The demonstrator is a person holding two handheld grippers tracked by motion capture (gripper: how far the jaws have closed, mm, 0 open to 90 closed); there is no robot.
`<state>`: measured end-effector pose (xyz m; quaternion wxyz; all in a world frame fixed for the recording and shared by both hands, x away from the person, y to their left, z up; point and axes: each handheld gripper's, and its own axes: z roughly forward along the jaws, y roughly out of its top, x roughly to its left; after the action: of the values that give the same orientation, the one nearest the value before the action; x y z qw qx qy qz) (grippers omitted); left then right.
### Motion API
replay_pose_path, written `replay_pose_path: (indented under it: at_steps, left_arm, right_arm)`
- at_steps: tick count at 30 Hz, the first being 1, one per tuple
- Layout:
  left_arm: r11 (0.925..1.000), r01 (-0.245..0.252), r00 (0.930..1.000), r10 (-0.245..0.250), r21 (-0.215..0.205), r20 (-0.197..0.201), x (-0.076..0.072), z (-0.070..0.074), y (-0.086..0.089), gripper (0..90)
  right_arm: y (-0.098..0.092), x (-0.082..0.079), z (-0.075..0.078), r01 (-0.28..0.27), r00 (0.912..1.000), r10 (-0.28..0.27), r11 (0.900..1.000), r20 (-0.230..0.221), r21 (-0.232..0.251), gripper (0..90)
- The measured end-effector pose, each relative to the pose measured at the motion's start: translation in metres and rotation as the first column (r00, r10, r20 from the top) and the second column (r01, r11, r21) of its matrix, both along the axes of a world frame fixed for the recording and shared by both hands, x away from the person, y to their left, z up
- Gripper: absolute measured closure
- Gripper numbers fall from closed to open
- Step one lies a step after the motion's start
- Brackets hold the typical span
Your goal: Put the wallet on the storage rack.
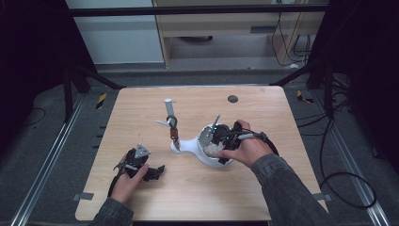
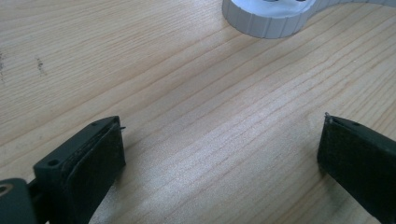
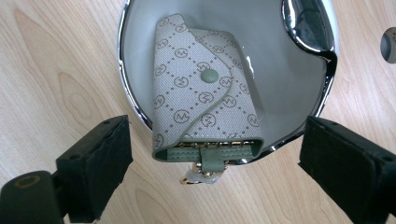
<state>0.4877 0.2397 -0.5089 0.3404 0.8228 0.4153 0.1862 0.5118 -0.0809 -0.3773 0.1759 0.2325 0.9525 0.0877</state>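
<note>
I am holding my right gripper (image 3: 212, 154) over the white dish (image 3: 135, 56) with its chrome rim, and its fingers (image 3: 95, 165) are standing wide apart, pressing on nothing. The grey monogrammed key pouch (image 3: 201, 100) is lying inside the dish, flap snapped shut, its lower end with the green strap and brass ring resting on the near rim and sticking out a little over the bench (image 3: 56, 70). So the main step is looking done to me: the pouch is sitting in the dish and I am no longer gripping it. From the high view, the dish (image 1: 212, 157) is part of a white stand whose neck runs to a small base (image 1: 177, 146) carrying an upright post (image 1: 169, 110) with a dangling keyring (I cannot tell exactly what is hanging there). My left gripper (image 1: 153, 172) is lying on the bench well apart from the stand, its fingers (image 2: 93, 163) spread open around bare wood, with only the stand's ribbed base (image 2: 271, 21) ahead. What is remaining, as I am judging it, is drawing my right hand (image 1: 244, 148) clear, and perhaps nudging the pouch fully inside the rim.
</note>
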Motion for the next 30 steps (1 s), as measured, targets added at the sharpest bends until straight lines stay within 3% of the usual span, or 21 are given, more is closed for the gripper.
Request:
replay_pose_path:
  at_steps: [22, 30]
  left_arm:
    - [1.0000, -0.001, 1.0000, 0.001, -0.001, -0.001, 0.000, 0.000, 0.000, 0.2]
    - [1.0000, -0.001, 1.0000, 0.001, -0.002, -0.001, 0.000, 0.000, 0.000, 0.1]
  right_arm:
    - [-0.011, -0.011, 0.013, -0.012, 0.9993, 0.010, 0.998, 0.036, 0.058, 5.5]
    - [-0.023, -0.016, 0.018, 0.010, 0.9970, -0.019, 0.992, 0.075, 0.124, 6.8]
